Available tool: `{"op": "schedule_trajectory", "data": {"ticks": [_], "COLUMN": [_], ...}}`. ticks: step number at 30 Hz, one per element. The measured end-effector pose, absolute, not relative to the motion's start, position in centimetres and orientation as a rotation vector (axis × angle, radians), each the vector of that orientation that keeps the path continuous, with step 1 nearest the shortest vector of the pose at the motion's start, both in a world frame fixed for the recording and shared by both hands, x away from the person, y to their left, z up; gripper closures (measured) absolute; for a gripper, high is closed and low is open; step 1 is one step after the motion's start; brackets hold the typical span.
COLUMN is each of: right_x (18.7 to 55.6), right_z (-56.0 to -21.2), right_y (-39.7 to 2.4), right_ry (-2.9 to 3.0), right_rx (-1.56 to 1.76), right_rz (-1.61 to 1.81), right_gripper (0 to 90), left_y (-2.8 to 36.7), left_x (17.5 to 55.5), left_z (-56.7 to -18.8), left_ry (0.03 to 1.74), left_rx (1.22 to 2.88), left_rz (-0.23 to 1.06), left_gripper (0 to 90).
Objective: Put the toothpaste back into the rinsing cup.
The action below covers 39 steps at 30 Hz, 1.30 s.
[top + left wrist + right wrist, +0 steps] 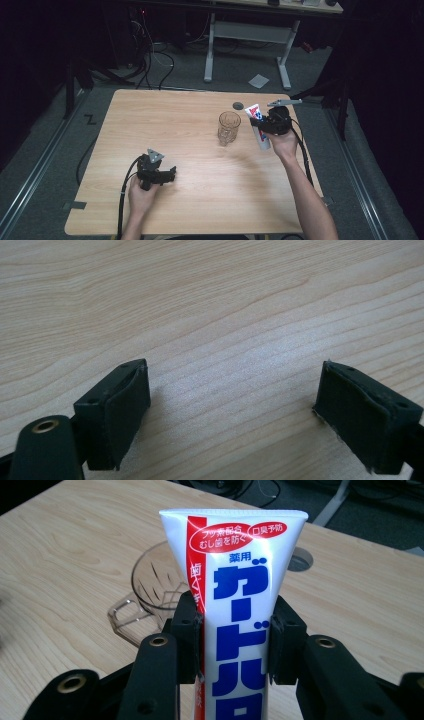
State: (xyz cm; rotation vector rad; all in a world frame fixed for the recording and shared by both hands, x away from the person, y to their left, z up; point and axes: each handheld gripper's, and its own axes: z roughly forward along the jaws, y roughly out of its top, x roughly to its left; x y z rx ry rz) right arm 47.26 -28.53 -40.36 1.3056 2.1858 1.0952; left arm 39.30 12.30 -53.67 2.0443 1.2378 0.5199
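Glass [229,127] seemingly empty, toothpaste tube [235,610] beside.

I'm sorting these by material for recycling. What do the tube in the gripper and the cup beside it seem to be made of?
The toothpaste tube looks like soft glossy plastic: white printed skin with a flat crimped end. The cup looks like clear glass or hard plastic: see-through, with faceted walls; which of the two I cannot tell.

toothpaste tube [235,610]: white, red stripe down one edge, red ovals on top, bold blue lettering, between the black jaws
glass [155,587]: clear, faceted, behind the jaws
counter [210,300]: pale wood grain
left gripper [230,415]: black
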Motion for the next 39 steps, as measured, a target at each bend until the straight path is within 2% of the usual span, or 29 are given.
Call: {"op": "schedule_trajectory", "data": {"ticks": [28,39], "right_x": [48.6,49.3], "right_z": [-36.8,-36.8], "right_y": [-25.5,-24.9], "right_ry": [2.173,2.165], "right_rx": [1.19,1.188], "right_rz": [1.176,1.206], "right_gripper": [64.7,64.4], "left_y": [12.3,12.3], "left_x": [39.3,39.3], "left_z": [-53.7,-53.7], "left_ry": [1.237,1.238], "left_rx": [2.047,2.045], "left_rz": [0.52,0.52], "left_gripper": [14.5,14.5]}}
